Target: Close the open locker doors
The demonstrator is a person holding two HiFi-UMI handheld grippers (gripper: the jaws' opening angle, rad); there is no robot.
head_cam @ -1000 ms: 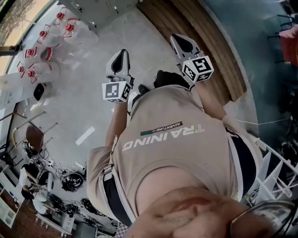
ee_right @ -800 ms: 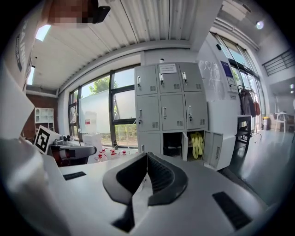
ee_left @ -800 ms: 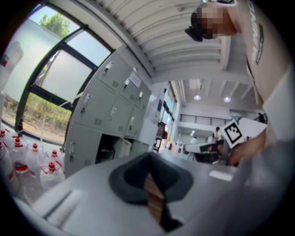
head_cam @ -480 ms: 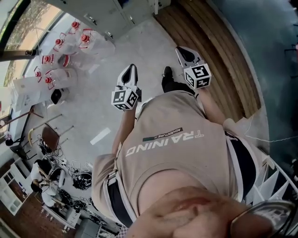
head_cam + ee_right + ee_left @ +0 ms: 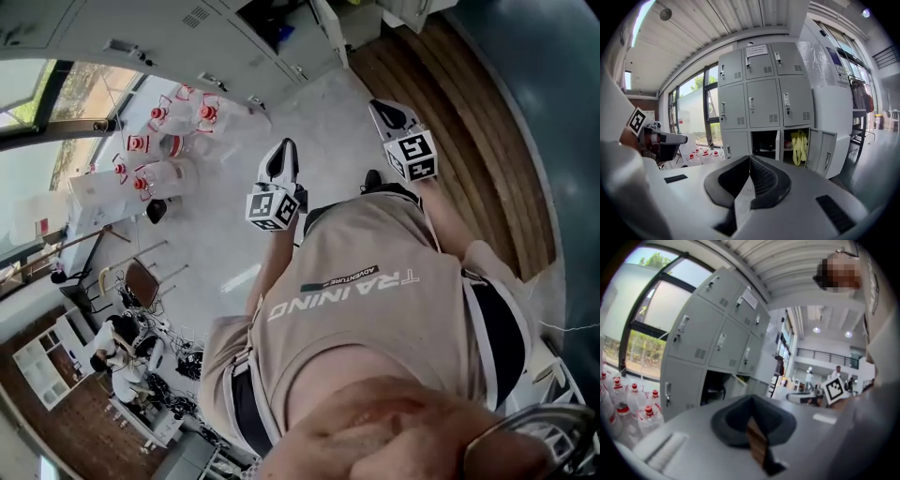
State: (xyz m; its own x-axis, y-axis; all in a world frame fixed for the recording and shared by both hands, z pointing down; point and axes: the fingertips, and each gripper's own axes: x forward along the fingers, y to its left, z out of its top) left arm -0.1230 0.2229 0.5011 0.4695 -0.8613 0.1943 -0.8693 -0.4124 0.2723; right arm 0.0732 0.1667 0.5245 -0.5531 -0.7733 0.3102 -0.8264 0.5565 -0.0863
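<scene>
A bank of grey lockers (image 5: 761,101) stands ahead of me. In its bottom row the middle locker is open, its door (image 5: 777,143) seen edge-on. The right locker's door (image 5: 823,152) swings wide, with a yellow cloth (image 5: 800,143) hanging inside. In the left gripper view the lockers (image 5: 722,338) are seen at a slant, with a dark open compartment (image 5: 715,387) at the bottom. My left gripper (image 5: 751,401) and right gripper (image 5: 750,161) are both shut on nothing, held in the air some way from the lockers. From the head view the left gripper (image 5: 281,164) and right gripper (image 5: 389,114) point at the lockers (image 5: 187,37).
Several water bottles with red caps (image 5: 159,150) stand on the floor left of the lockers, by the window (image 5: 696,112). A white machine (image 5: 834,89) stands to the right of the lockers. Wooden flooring (image 5: 450,141) runs along the right. Chairs and a seated person (image 5: 117,352) are behind me.
The lockers have come into the top of the head view and the bottles have slid down and right. Both grippers stay shut and pointed forward.
</scene>
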